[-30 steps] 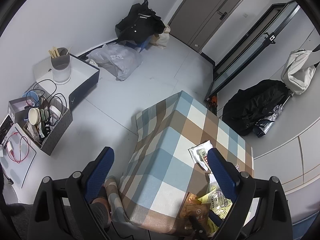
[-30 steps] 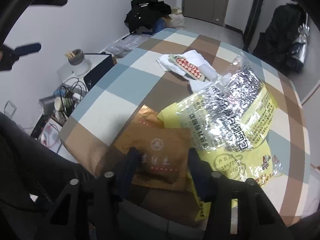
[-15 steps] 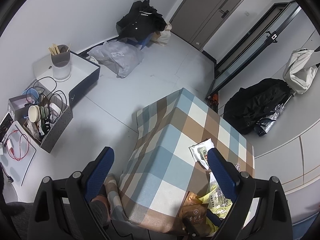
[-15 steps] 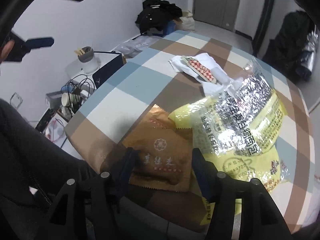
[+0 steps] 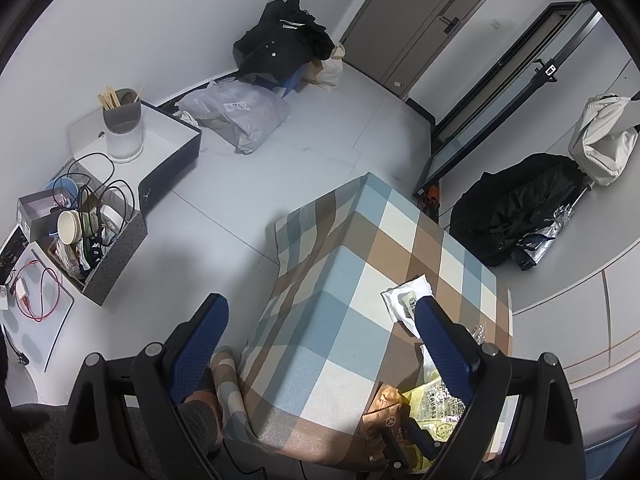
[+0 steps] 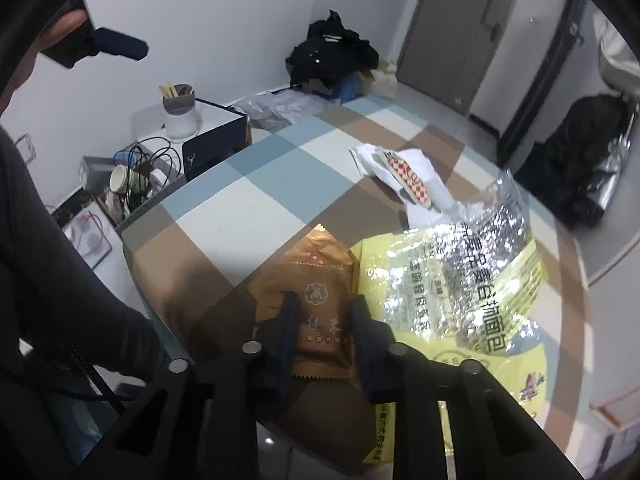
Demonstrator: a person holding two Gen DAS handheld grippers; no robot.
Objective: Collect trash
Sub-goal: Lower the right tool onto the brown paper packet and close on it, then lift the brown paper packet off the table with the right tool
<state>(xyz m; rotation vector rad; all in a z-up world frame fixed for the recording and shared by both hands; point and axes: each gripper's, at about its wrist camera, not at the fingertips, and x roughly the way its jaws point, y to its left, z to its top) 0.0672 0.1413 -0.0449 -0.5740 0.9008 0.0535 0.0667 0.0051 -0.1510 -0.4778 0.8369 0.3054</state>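
Note:
A brown snack packet [image 6: 316, 264] lies at the near edge of the checked tablecloth [image 6: 240, 184]. My right gripper [image 6: 324, 299] is closing on it, one finger pressing on each side of its middle. Touching its right side is a yellow and silver wrapper [image 6: 448, 280]. Further back lies crumpled white paper with a red-checked wrapper [image 6: 404, 172]. My left gripper [image 5: 320, 302] hangs high above the table's left side, open with nothing between its fingers. From up there the brown packet [image 5: 386, 404], the yellow wrapper [image 5: 432, 396] and the white paper [image 5: 404, 300] show at the lower right.
Left of the table on the floor stand a grey box of cups and cables [image 5: 92, 240], a dark box with a grey bin of sticks [image 5: 122, 128] and a plastic bag [image 5: 240, 112]. Black clothes [image 5: 288, 44] are piled by the door. A person's dark sleeve [image 6: 60, 280] fills the left.
My right gripper has rolled, slid forward over the brown packet, and its fingers have come much closer together on it. The left gripper stays where it was, still open.

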